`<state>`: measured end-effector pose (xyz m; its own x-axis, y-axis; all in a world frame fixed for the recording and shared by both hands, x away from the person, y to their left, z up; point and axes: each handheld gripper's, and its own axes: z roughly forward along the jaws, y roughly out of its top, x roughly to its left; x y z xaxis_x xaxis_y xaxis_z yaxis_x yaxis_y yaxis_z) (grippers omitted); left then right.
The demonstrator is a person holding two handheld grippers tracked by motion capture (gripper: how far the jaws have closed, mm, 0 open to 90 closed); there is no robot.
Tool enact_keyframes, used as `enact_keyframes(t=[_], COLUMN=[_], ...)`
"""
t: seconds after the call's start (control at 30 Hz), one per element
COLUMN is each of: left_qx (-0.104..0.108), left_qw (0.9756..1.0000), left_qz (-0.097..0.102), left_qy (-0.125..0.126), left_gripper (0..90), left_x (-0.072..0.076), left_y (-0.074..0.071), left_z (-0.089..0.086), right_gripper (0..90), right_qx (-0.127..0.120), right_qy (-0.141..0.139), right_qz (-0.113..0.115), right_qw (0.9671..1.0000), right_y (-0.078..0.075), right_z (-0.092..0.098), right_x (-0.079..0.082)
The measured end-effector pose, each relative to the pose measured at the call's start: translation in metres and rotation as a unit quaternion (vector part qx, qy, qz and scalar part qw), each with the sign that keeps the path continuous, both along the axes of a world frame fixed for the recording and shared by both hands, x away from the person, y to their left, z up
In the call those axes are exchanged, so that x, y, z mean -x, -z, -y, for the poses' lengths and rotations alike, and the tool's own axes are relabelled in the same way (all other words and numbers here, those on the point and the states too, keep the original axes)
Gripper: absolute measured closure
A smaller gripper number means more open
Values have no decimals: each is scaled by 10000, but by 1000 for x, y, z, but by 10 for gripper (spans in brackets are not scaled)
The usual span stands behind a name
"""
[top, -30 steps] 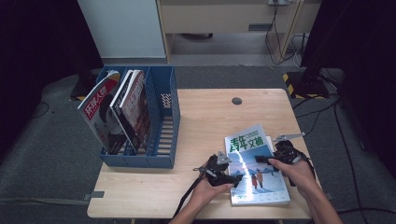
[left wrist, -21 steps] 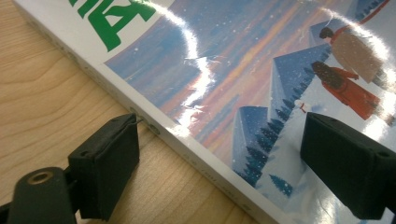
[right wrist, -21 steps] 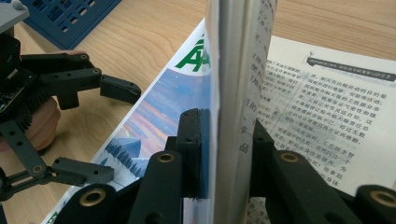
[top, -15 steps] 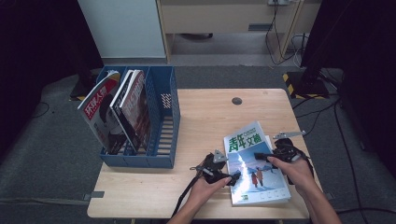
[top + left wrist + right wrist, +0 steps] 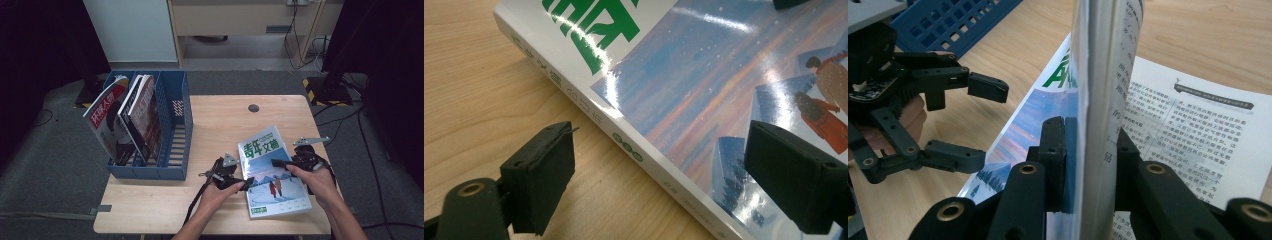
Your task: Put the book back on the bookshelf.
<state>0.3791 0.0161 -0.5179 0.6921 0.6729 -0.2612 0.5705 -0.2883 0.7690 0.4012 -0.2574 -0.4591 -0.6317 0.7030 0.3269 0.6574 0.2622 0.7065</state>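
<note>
We see the right gripper [image 5: 1088, 165] pinching a bunch of magazine [image 5: 272, 172] pages, left gripper [image 5: 664, 170] spread over its spine, right of the blue file rack [image 5: 172, 145]

Each bare forearm ends in a matte black plastic two-jaw claw, the left claw [image 5: 244, 183] and right claw [image 5: 278, 163] alike: linked arms with brass-ringed pivots, blocky flat pads, a grey triangular top plate and a trailing black cable.

Wood table [image 5: 220, 120]: blue file rack [image 5: 172, 150] left, magazine [image 5: 272, 175] right.
</note>
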Motion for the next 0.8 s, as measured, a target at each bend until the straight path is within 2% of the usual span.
enact_keyframes(t=[0.27,0.63,0.73,0.8], left_qx=[-29,409,537,549], left_qw=[10000,9989,9979,9977], left_qz=[-53,-225,-348,-350], left_qy=[41,44,82,164], left_gripper=[130,115,115,109], left_x=[-5,-12,-14,-15], left_y=[5,5,6,6], left_z=[7,5,6,8], right_gripper=[749,754,754,754], right_qx=[-35,-38,-43,-52], right_qy=[-12,-83,-84,-91], right_qz=[135,317,352,356], right_qw=[9999,9995,9993,9993], right_y=[-9,-23,-27,-29], right_z=[-2,-3,-3,-4], right_x=[-1,0,-1,-1])
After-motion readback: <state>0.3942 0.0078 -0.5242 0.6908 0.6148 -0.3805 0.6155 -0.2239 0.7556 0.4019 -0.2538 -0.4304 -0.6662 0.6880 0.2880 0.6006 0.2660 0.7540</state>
